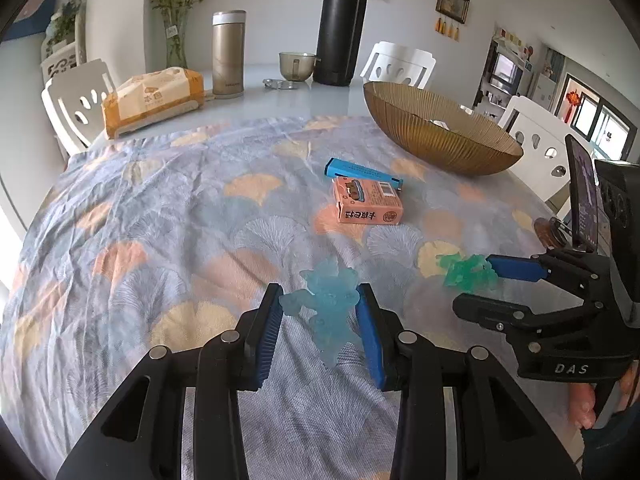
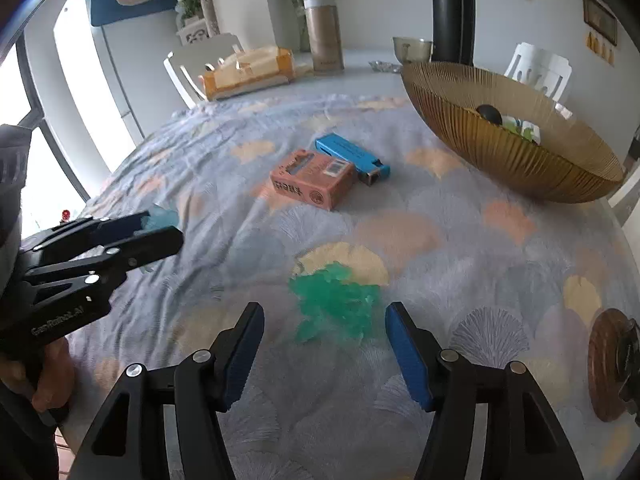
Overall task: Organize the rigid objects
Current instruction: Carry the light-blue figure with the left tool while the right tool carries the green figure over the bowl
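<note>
A translucent blue figure [image 1: 330, 308] lies on the patterned cloth between the fingers of my left gripper [image 1: 320, 300], whose pads touch its sides. A translucent green figure [image 2: 334, 304] lies between the open fingers of my right gripper [image 2: 324, 316], apart from both pads; it also shows in the left wrist view [image 1: 468, 272]. An orange box [image 1: 368, 202] and a blue box [image 1: 360, 172] lie mid-table. A ribbed amber bowl [image 1: 440, 132] with small items inside stands at the far right.
A black thermos [image 1: 340, 24], a gold flask [image 1: 228, 54], a glass cup [image 1: 296, 66] and a tissue pack [image 1: 152, 98] stand at the table's far end. A wooden coaster [image 2: 608, 364] lies right. White chairs surround the table.
</note>
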{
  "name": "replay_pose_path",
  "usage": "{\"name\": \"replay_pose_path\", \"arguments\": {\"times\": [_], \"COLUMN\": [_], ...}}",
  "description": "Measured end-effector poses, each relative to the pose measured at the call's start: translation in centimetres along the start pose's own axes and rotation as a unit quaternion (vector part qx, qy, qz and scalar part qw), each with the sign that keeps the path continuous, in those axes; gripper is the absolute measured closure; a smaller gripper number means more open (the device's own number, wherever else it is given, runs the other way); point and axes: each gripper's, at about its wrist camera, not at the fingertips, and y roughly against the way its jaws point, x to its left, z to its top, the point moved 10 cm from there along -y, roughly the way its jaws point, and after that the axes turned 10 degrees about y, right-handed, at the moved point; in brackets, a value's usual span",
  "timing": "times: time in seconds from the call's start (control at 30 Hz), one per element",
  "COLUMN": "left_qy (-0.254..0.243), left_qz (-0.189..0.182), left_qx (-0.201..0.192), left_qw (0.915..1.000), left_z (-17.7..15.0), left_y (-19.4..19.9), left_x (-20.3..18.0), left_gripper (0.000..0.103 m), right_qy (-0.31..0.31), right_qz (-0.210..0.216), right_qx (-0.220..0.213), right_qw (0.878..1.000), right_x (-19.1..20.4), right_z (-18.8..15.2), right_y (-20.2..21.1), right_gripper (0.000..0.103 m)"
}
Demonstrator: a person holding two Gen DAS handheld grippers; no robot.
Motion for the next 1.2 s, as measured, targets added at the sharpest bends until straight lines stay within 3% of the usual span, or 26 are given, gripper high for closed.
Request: {"name": "replay_pose_path", "arguments": {"times": [0.07, 0.1, 0.17, 0.27, 0.37, 0.57, 0.7, 0.77, 0.9, 1.07, 1.17, 1.2], "left_qy": [-0.003, -0.005, -0.007, -0.013, -0.02, -0.061, -0.057, -0.057, -0.041, -0.048, -0.061, -0.065], "left_qz": [0.001, 0.001, 0.002, 0.006, 0.001, -0.053, -0.116, -0.122, -0.145, -0.136, -0.127, -0.126], "left_qx": [-0.001, -0.001, -0.003, -0.008, -0.007, -0.068, -0.089, -0.095, -0.058, -0.009, 0.003, 0.007], "left_qw": [1.0, 1.0, 1.0, 0.9999, 0.9998, 0.9944, 0.9877, 0.9863, 0.9869, 0.9895, 0.99, 0.9899], "left_z": [-0.1, 0.0, -0.1, 0.2, 1.3, 9.3, 15.5, 17.5, 19.1, 17.7, 17.0, 16.8], "left_y": [0.1, 0.0, 0.1, 0.2, 0.4, 3.8, 4.7, 4.1, -0.3, -5.8, -7.8, -8.1], "left_x": [-0.2, -0.2, -0.3, -0.6, -1.6, -7.9, -12.8, -14.2, -16.5, -18.2, -19.1, -19.5], "left_gripper": [0.069, 0.069, 0.069, 0.069, 0.069, 0.069, 0.069, 0.069, 0.069, 0.069, 0.067, 0.055], "right_qy": [-0.002, 0.001, 0.014, 0.036, 0.019, -0.025, -0.077, -0.102, -0.166, -0.224, -0.247, -0.251], "right_qz": [-0.014, -0.018, -0.036, -0.061, -0.035, -0.072, -0.14, -0.164, -0.162, -0.137, -0.122, -0.122], "right_qx": [0.006, 0.01, 0.009, -0.013, -0.03, -0.111, -0.17, -0.182, -0.166, -0.093, -0.071, -0.066], "right_qw": [1.0, 1.0, 0.999, 0.997, 0.999, 0.991, 0.972, 0.964, 0.958, 0.96, 0.959, 0.958], "right_x": [-0.3, -0.2, 0.0, 0.6, 0.5, -4.8, -11.0, -13.6, -17.8, -21.1, -22.3, -22.6], "right_z": [0.0, 0.0, 0.0, 0.4, 1.0, 6.8, 11.1, 12.3, 12.7, 11.0, 10.2, 10.0], "right_y": [-0.2, -0.4, -0.3, 0.8, 1.9, 9.0, 15.0, 16.5, 15.5, 9.4, 7.2, 6.8], "right_gripper": [0.045, 0.058, 0.065, 0.067, 0.067, 0.067, 0.067, 0.067, 0.067, 0.067, 0.067, 0.067]}}
